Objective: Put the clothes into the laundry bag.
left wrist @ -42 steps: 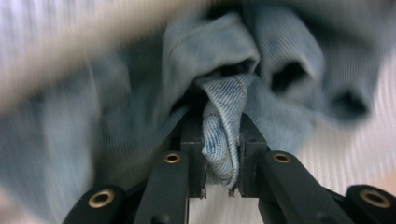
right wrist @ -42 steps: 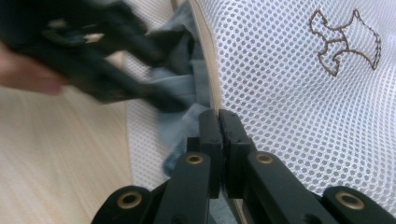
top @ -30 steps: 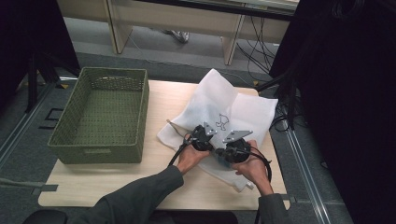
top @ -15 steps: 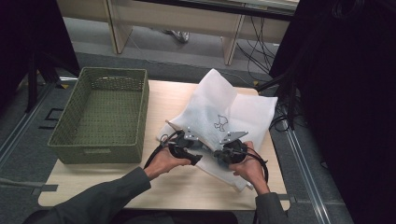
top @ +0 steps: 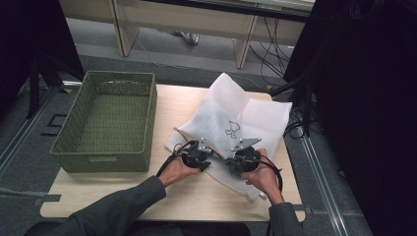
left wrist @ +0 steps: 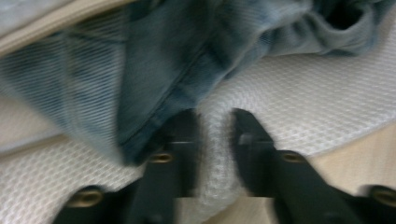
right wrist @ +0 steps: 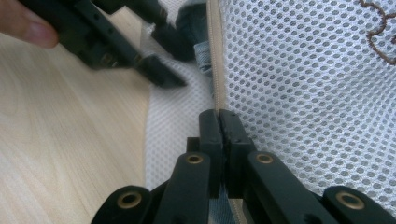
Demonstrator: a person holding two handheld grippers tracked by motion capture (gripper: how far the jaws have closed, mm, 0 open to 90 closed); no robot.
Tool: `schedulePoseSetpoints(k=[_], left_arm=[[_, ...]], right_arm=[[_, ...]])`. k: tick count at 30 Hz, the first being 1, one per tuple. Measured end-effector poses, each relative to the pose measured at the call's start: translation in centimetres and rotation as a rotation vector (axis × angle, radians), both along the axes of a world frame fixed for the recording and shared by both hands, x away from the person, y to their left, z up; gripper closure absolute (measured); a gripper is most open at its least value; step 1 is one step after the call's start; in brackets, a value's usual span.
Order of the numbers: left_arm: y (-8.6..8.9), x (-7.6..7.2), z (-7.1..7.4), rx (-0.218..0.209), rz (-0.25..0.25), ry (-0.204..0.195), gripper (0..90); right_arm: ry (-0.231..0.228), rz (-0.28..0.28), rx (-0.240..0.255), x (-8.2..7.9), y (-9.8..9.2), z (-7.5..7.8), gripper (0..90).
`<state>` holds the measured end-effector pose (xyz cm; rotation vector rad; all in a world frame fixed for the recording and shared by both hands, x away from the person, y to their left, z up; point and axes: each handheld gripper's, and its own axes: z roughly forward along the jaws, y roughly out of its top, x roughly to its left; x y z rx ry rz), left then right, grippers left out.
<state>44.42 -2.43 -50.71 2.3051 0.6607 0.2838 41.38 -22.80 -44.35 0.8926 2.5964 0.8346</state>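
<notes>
White mesh laundry bag (top: 246, 118) lies on the table's (top: 123, 196) right half, green woven basket (top: 105, 123) at the left edge. Right gripper (right wrist: 218, 119) has its jaws pressed together, pinching the bag's zipper edge. Left gripper (left wrist: 215, 121) is slightly spread over a fold of mesh, with denim (left wrist: 154, 70) bunched just beyond

Light wooden table (top: 98, 194) on grey floor (top: 29, 123), black curtains (top: 364, 98) beside.

L gripper (left wrist: 215, 122) jaws slightly apart, R gripper (right wrist: 218, 116) jaws closed.
</notes>
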Motion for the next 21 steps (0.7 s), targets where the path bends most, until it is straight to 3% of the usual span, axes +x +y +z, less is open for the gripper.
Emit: schedulePoseSetpoints(k=[2,6,7,8,9,10,11,13,14,15,16,17,18,19,21], left_arm=[[-0.1,-0.4,0.1,0.028,-0.024,-0.017,83.3],[0.5,-1.5,0.0,0.010,-0.041,-0.007,86.0],[0.8,-1.9,0.0,0.007,-0.048,-0.005,86.2],[1.0,-2.4,0.0,0.002,-0.045,0.002,86.3],[1.2,-2.9,-0.1,-0.008,-0.053,-0.006,86.3],[1.5,-3.5,0.0,-0.002,-0.064,0.005,86.4],[1.7,-3.9,0.1,0.002,-0.066,0.002,86.4],[1.8,-5.1,-0.1,-0.008,-0.051,0.012,86.4],[1.9,-5.5,0.0,0.001,-0.060,0.016,86.4],[1.5,-7.0,-0.2,-0.053,0.060,0.106,86.5],[1.5,-7.2,-0.2,-0.067,0.069,0.120,86.4],[1.7,-7.2,-0.2,-0.054,0.055,0.091,86.4],[2.0,-6.6,-0.2,-0.021,-0.077,0.027,86.5],[1.9,-6.9,-0.2,-0.024,-0.071,0.034,86.4],[1.8,-7.3,-0.2,-0.035,-0.070,0.036,86.4]], right_arm=[[-0.008,0.001,0.003,0.1,0.2,-0.2,89.9],[0.026,-0.013,-0.003,-0.2,0.6,-0.6,89.8],[0.020,0.025,-0.019,0.1,0.6,-0.6,89.8],[0.039,-0.020,-0.007,-0.3,0.9,-0.8,89.8],[0.020,0.026,-0.021,0.0,0.8,-0.9,89.8],[0.054,-0.016,-0.015,-0.4,1.2,-1.1,89.8],[0.031,0.040,-0.039,-0.1,1.3,-1.4,89.8],[0.022,0.068,-0.087,-0.1,1.8,-2.0,89.8],[0.039,0.056,-0.108,-0.2,2.1,-2.1,89.8],[0.025,0.069,-0.125,-0.1,2.3,-2.1,89.8],[0.034,0.054,-0.124,0.0,2.4,-2.1,89.8],[0.010,0.065,-0.136,0.2,2.3,-2.1,89.8],[0.005,0.045,-0.149,0.3,2.4,-2.2,89.8],[-0.019,0.062,-0.162,0.9,2.2,-2.3,89.8],[-0.015,0.009,-0.180,1.2,2.2,-2.3,89.8]])
